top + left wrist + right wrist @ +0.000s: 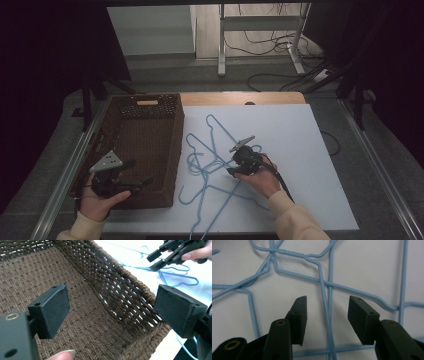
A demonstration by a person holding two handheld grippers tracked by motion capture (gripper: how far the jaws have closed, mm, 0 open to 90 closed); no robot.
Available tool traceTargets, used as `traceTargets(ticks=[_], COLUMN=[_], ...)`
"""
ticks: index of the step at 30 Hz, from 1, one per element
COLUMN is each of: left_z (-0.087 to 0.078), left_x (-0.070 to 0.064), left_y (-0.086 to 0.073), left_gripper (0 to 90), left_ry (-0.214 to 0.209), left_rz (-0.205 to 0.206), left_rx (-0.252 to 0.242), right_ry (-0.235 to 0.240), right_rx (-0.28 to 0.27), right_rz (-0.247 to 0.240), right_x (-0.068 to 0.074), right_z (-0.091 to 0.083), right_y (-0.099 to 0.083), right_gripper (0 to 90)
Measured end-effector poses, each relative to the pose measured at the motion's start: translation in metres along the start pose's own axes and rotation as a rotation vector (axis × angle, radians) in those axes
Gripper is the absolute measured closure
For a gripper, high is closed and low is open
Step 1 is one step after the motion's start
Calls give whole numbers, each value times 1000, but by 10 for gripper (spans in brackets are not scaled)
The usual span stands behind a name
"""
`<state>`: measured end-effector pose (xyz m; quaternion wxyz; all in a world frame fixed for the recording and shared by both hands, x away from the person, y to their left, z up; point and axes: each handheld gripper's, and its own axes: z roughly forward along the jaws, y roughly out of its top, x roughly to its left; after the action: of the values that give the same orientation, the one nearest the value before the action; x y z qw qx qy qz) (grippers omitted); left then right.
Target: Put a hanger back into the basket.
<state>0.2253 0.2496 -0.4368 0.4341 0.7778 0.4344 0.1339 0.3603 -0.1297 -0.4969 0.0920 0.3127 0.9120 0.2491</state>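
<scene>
Item 1: hangers [212,172]. Light blue wire, several lying tangled in a heap on the white board [300,150], just beside the right wall of the basket. Wires are crossing each other at many points; an exact count is not readable. In the right gripper view the hangers [322,282] are showing a twisted neck near the top, with long straight runs passing under the jaws.

Item 2: right gripper [235,169]. Held in the person's right hand [262,181], it is hovering over the middle of the heap. Its 2 jaws are standing spread, with 1 wire running up through the gap between them and touching neither pad. It is gripping nothing. In the left gripper view the right gripper [160,259] is appearing at the upper right, above the hangers [172,271].

Item 3: left gripper [127,182]. Held in the person's left hand [97,200], it is hanging over the near end of the basket. Its jaws are spread wide and holding nothing.

Item 4: basket [172,150]. Brown wicker, rectangular, sitting at the left of the board with a handle slot in its far wall. In the left gripper view the basket [130,287] is showing its woven floor and right wall.
</scene>
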Motion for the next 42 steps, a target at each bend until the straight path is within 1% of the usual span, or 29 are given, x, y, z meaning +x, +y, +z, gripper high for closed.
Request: traceTargets(ticks=[1,3,5,6,7,12,13,14,16,17,18,19,26,27,28,29,30,31,32,33,34,35,36,37,38,39,40,41,42], left_z=[0,0,0,0,0,1,1,1,1,1,1,1,0,0,0,0,0,0,0,-1,-1,-1,-1,-1,-1,-1,-1,-3,-3], left_x=[0,0,0,0,0,0,0,0,0,0,0,0,0,0,0,0,0,-1,-1,-1,-1,-1,-1,-2,-2,-3,-4,-7,-7], left_y=[0,0,0,0,0,0,0,0,0,0,0,0,0,0,0,0,0,0,0,0,0,1,1,1,1,2,2,3,3], left_gripper=[134,134,134,134,134,134,134,134,134,134,134,134,134,134,134,134,134,135,135,135,135,135,135,136,136,138,138,142,145], left_ry=[0,0,0,0,0,0,0,0,0,-1,-1,0,1,1,1,2,2,2,2,3,3,3,3,3,3,4,5,8,8], left_rz=[0,0,-1,-1,-1,1,-1,-1,0,0,0,1,2,3,3,3,3,5,5,6,6,7,7,9,9,12,13,19,19], left_rx=[1,1,0,0,1,2,2,2,2,2,2,2,-1,-1,-1,-3,-3,-5,-5,-6,-7,-8,-8,-9,-9,-11,-14,-28,-28], right_ry=[-8,-11,-16,-16,-16,-7,-4,-4,-6,-2,-2,-12,-17,-18,-18,1,1,10,10,19,19,34,34,47,47,61,61,67,67], right_rx=[18,21,41,41,46,54,65,65,70,77,77,82,93,84,84,60,60,29,29,-4,-4,-30,-30,-58,-58,-86,-86,-115,-115], right_rz=[0,-4,-10,-10,-8,-5,0,0,2,8,8,8,25,42,42,75,75,95,95,118,118,145,145,165,165,192,192,213,213], right_x=[1,0,0,0,0,0,0,0,1,1,1,1,0,-1,-1,-4,-4,-6,-6,-9,-9,-12,-12,-14,-14,-16,-16,-18,-18], right_z=[5,6,11,11,12,12,13,13,14,13,13,14,13,11,11,8,8,3,3,-2,-2,-8,-8,-12,-12,-17,-17,-21,-21], right_y=[2,3,4,4,4,4,5,5,5,6,6,6,8,9,9,10,10,10,10,11,11,11,11,11,11,12,12,11,11], right_gripper=[532,542,587,587,614,664,696,696,729,766,766,795,849,862,862,864,864,865,865,866,866,867,867,868,868,868,868,869,869])
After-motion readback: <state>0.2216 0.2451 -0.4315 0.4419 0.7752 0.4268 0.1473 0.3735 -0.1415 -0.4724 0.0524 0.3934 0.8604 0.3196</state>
